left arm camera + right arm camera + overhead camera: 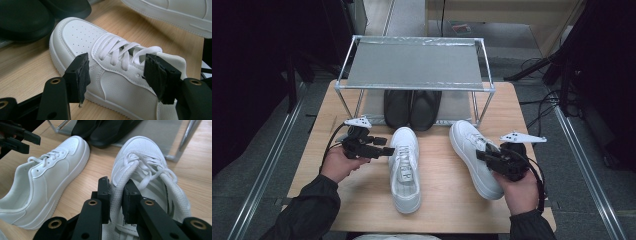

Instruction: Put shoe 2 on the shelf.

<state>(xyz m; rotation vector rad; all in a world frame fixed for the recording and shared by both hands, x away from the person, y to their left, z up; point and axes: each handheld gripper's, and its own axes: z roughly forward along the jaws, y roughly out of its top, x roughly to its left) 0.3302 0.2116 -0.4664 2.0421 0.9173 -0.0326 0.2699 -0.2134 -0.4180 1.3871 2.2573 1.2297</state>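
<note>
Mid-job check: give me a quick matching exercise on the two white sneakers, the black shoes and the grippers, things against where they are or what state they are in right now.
Things:
1. left gripper
2. right gripper
3. black shoes
4. centre white sneaker

States:
A. on the rack's lower shelf
B. shut on the right white sneaker's collar
C. lying free on the table, laces up
D. open, fingers apart beside the laces

Pairs: 1-D, 2-B, 3-A, 4-C
</note>
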